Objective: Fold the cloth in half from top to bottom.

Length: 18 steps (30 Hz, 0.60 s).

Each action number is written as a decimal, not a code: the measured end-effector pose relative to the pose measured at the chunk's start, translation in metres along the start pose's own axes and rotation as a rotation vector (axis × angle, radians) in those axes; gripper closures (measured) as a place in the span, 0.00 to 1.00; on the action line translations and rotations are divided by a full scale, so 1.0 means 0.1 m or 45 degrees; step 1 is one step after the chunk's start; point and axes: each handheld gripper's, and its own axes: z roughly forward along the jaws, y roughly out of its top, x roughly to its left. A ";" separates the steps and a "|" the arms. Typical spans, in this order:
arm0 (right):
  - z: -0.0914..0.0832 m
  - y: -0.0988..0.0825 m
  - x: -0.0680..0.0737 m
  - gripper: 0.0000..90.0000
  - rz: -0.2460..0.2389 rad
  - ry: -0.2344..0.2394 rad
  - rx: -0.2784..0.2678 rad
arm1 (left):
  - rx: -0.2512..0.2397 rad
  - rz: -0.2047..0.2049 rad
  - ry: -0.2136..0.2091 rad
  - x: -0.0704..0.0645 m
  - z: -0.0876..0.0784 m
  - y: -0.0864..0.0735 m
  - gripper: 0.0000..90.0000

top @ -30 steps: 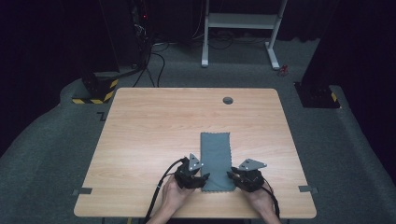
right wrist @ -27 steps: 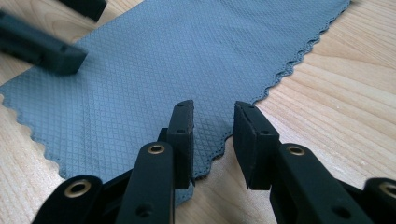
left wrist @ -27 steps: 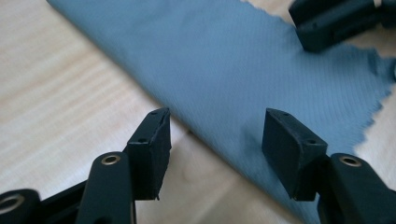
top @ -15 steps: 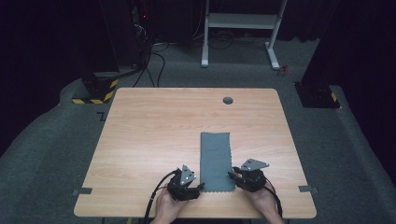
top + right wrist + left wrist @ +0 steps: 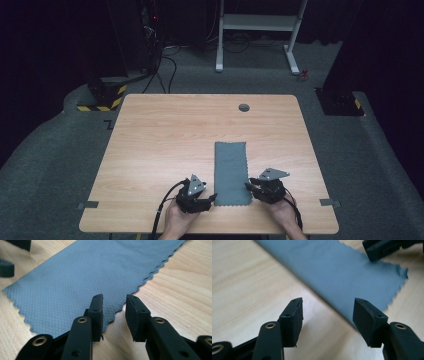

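Grey cloth (image 5: 231, 173): flat on the wooden table (image 5: 165, 140), near its front edge; long axis runs from the person toward the far side; layering hard to make out. Left gripper (image 5: 209, 200): jaws wide apart, empty, beside the cloth's near left corner. Right gripper (image 5: 248, 186): jaws narrowly parted over the right scalloped edge, gripping nothing; person's hands cut off at frame bottom.

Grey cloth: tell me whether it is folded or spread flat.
Folded. The grey cloth lies as a narrow strip on the table, and the right gripper view shows stacked scalloped edges along one long side.
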 end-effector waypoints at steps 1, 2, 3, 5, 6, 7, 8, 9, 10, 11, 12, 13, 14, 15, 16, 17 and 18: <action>0.00 0.01 -0.01 0.78 0.001 0.003 -0.011 | -0.005 0.010 0.010 0.02 0.02 0.04 0.47; 0.00 0.02 -0.02 0.79 0.007 0.004 -0.001 | -0.009 0.028 0.022 0.07 0.06 0.10 0.48; 0.00 0.04 -0.03 0.81 -0.001 -0.005 -0.004 | -0.004 0.020 0.016 0.10 0.11 0.16 0.49; 0.00 0.08 -0.05 0.83 -0.005 -0.018 -0.023 | 0.005 0.018 0.018 0.19 0.19 0.25 0.49; 0.02 0.10 -0.07 0.84 0.004 -0.025 -0.025 | 0.007 -0.002 0.026 0.26 0.25 0.32 0.49; 0.05 0.14 -0.11 0.85 0.023 -0.035 -0.025 | 0.012 -0.016 0.029 0.30 0.29 0.37 0.49; 0.06 0.15 -0.13 0.86 0.036 -0.042 -0.032 | 0.019 -0.029 0.041 0.35 0.35 0.43 0.49; 0.09 0.19 -0.17 0.86 0.045 -0.049 -0.027 | 0.027 -0.047 0.052 0.41 0.41 0.49 0.49; 0.12 0.23 -0.20 0.86 0.059 -0.058 -0.026 | 0.036 -0.045 0.076 0.45 0.45 0.53 0.49; 0.14 0.25 -0.22 0.86 0.059 -0.066 -0.043 | 0.050 -0.048 0.107 0.48 0.51 0.58 0.49; 0.16 0.28 -0.24 0.86 0.065 -0.075 -0.044 | 0.069 -0.047 0.134 0.52 0.57 0.62 0.49; 0.17 0.31 -0.25 0.86 0.060 -0.086 -0.038 | 0.094 -0.047 0.162 0.56 0.63 0.65 0.48; 0.19 0.34 -0.27 0.86 0.059 -0.098 -0.042 | 0.109 -0.035 0.184 0.60 0.67 0.67 0.48; 0.20 0.36 -0.29 0.85 0.056 -0.106 -0.044 | 0.121 -0.036 0.197 0.63 0.70 0.68 0.48; 0.21 0.39 -0.30 0.85 0.062 -0.109 -0.039 | 0.140 -0.034 0.206 0.65 0.73 0.69 0.48; 0.22 0.41 -0.32 0.84 0.056 -0.116 -0.035 | 0.141 -0.033 0.218 0.67 0.74 0.69 0.48; 0.23 0.43 -0.34 0.83 0.059 -0.117 -0.030 | 0.155 -0.029 0.228 0.69 0.76 0.68 0.49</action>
